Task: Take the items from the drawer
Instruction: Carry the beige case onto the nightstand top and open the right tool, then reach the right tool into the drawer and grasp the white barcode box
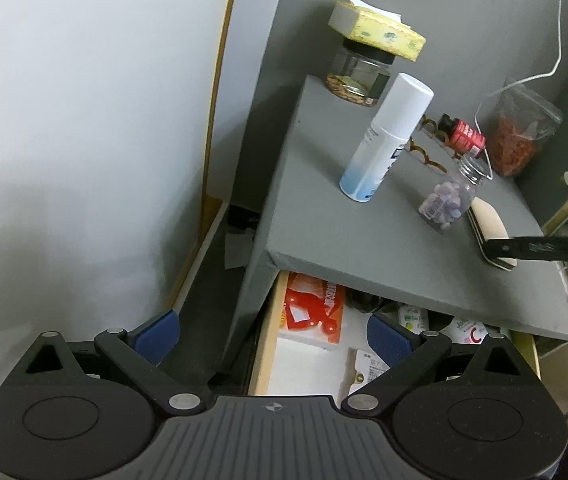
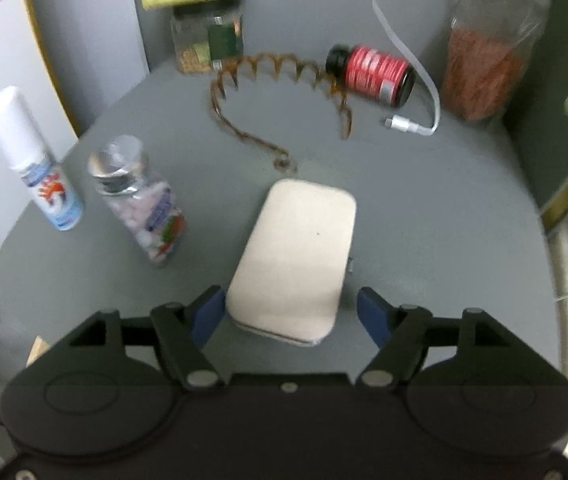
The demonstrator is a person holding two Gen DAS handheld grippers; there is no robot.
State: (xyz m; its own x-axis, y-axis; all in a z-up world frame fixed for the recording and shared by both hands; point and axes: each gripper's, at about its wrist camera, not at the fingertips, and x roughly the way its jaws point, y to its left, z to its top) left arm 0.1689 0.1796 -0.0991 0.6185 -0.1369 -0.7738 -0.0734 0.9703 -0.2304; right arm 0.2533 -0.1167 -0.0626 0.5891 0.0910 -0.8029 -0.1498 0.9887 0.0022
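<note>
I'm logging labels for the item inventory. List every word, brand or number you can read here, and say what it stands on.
"C": large red letter on a white package in the open drawer, the only legible mark.
Too small or blurred to read: print on the white spray bottle, candy bottle, red bottle, glass jar, red-and-white packet.

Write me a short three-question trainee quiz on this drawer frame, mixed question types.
1. True or false: the right claw is shut tight on the beige case.
2. Which lies on its side on the cabinet top? A) white spray bottle B) red-labelled bottle C) pill bottle
3. Fill in: the left claw hangs open over the open ____.

Key: 1 false, the pads stand apart on either side of the case; 2 B; 3 drawer.
</note>
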